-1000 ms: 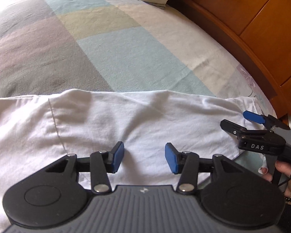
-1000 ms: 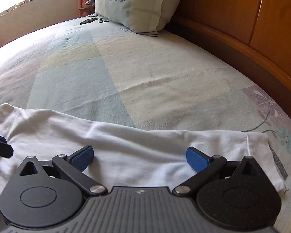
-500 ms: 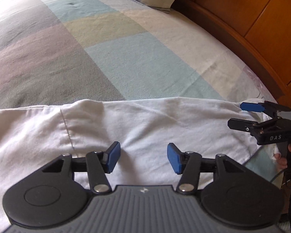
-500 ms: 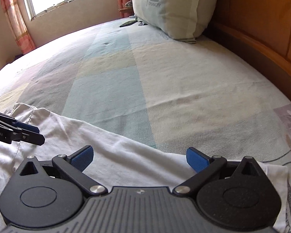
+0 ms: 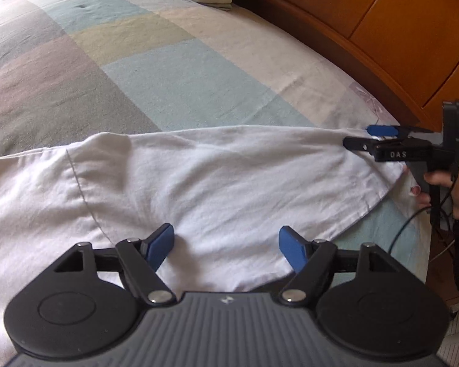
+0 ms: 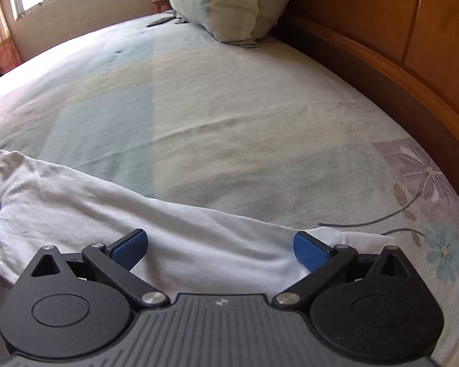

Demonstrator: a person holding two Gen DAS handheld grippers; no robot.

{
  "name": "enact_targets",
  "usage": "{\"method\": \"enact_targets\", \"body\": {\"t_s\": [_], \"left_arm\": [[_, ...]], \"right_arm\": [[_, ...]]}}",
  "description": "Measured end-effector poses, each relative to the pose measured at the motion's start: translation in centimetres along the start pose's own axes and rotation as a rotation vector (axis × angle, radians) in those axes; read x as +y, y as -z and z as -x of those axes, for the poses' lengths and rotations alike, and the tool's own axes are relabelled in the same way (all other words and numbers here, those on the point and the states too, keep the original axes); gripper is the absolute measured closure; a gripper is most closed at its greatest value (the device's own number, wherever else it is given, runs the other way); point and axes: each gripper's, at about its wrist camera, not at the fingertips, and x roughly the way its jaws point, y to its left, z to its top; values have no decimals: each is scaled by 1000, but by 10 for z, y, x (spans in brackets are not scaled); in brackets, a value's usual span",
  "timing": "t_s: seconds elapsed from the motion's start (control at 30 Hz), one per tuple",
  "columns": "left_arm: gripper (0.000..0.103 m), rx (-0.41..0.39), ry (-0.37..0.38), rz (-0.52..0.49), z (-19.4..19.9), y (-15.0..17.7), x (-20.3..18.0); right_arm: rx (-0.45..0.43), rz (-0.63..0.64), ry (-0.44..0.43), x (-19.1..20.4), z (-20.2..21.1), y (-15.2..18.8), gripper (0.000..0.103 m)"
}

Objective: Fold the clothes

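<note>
White garment (image 5: 217,183) lies lengthwise left-right across lower frame; left gripper (image 5: 226,244) opening, empty; right gripper (image 6: 220,247) spread, empty.

Garment (image 5: 217,183) across bed (image 5: 168,76), pillow (image 6: 226,0) behind, headboard (image 6: 382,46) right.

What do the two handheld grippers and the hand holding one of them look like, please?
Both the left gripper and the right gripper are black with round pivot housings, ribbed grey bodies and blue pads. The right one bears white letters "DAS" and trails a black cable. Its hand wears a dark beaded bracelet.
</note>
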Motion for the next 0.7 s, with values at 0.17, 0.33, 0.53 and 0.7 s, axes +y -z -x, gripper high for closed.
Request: {"method": "enact_targets", "body": {"t_s": [0.17, 0.33, 0.53, 0.7], "left_arm": [[23, -108, -37, -57, 33, -7, 6], [23, -144, -111, 143, 28, -31, 63], [22, -168, -156, 199, -2, -50, 89], [23, -186, -173, 232, 13, -59, 91]], "right_arm": [[-36, -9, 34, 10, 19, -10, 0], [-65, 159, -65, 64, 39, -7, 0], [-50, 165, -103, 77, 42, 3, 0], [-35, 161, -89, 80, 45, 12, 0]]}}
